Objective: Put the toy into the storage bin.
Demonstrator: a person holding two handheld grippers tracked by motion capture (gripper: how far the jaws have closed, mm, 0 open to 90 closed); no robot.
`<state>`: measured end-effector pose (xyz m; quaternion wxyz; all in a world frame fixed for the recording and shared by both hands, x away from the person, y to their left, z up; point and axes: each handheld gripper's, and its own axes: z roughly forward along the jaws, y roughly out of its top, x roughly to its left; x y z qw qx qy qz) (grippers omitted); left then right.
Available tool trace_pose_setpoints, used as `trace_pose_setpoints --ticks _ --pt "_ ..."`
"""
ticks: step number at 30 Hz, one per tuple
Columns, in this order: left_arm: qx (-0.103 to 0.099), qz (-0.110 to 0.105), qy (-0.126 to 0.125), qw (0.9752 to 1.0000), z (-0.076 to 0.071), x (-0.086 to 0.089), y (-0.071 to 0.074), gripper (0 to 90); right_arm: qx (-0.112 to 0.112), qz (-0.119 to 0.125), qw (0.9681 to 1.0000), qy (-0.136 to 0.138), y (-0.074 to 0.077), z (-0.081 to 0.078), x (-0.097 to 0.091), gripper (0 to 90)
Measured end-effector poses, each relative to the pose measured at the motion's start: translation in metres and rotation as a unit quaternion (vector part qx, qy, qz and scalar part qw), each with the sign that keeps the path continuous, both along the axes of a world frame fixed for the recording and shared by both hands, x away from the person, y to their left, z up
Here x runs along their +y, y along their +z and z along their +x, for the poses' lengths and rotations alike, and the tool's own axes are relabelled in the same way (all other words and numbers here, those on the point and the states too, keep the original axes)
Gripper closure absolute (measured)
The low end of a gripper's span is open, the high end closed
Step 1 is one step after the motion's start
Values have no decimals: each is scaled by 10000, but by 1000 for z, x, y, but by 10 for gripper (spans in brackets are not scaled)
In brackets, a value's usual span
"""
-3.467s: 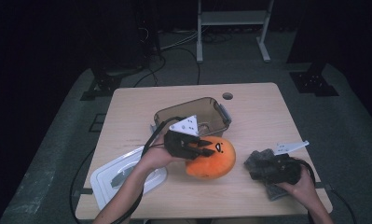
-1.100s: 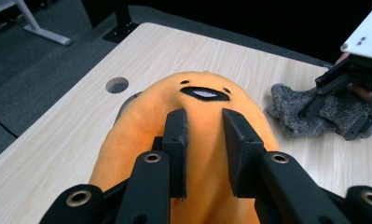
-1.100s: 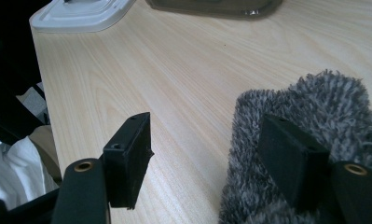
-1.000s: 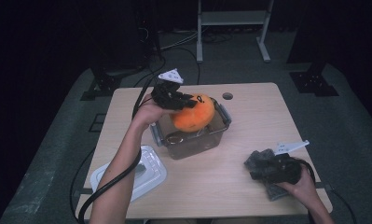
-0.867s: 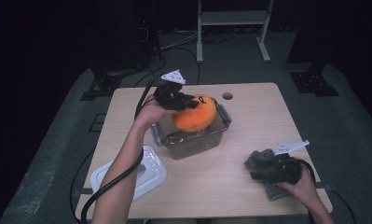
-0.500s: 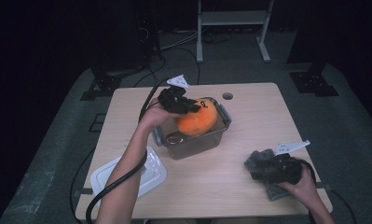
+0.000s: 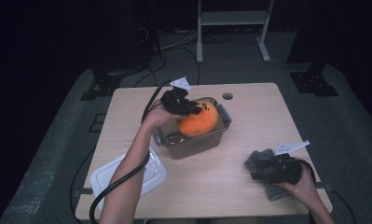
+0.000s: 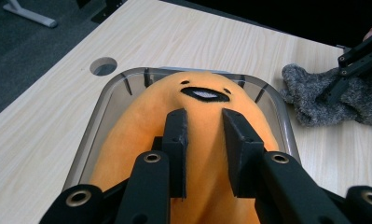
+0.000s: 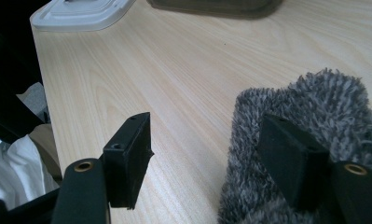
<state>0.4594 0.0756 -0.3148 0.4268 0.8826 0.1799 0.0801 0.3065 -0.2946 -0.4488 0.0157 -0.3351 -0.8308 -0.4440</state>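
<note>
An orange plush toy [image 7: 200, 122] with a small black face sits partly inside a clear plastic container [image 7: 193, 147] at the table's middle. My left gripper [image 7: 186, 108] is shut on the plush's back, and in the left gripper view [image 8: 204, 135] its jaws pinch the orange fabric [image 8: 141, 116] over the container's rim [image 8: 104, 107]. My right gripper [image 7: 260, 165] rests at the front right on a grey fuzzy cloth [image 7: 274, 191]. In the right gripper view [image 9: 207, 144] its jaws stand open, one over the cloth [image 9: 323, 102], one over bare wood.
A white lid [image 7: 127, 177] lies at the table's front left, and it is also at the top of the right gripper view [image 9: 81, 11]. A round cable hole [image 7: 227, 96] sits behind the container. Cables trail off the table's left side.
My left gripper carried the plush from the table in front of the container up over it, then lowered it into the container. The right hand has kept still.
</note>
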Motion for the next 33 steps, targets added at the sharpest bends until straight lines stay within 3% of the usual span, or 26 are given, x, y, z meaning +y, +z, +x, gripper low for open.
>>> trace_pose_setpoints --ticks 21,33 --pt "149 193 -41 9997 3 -6 -16 721 15 2 10000 6 0 0 0 338" --pt "254 411 -139 9987 3 -11 -24 719 36 -3 10000 13 -1 1 0 338"
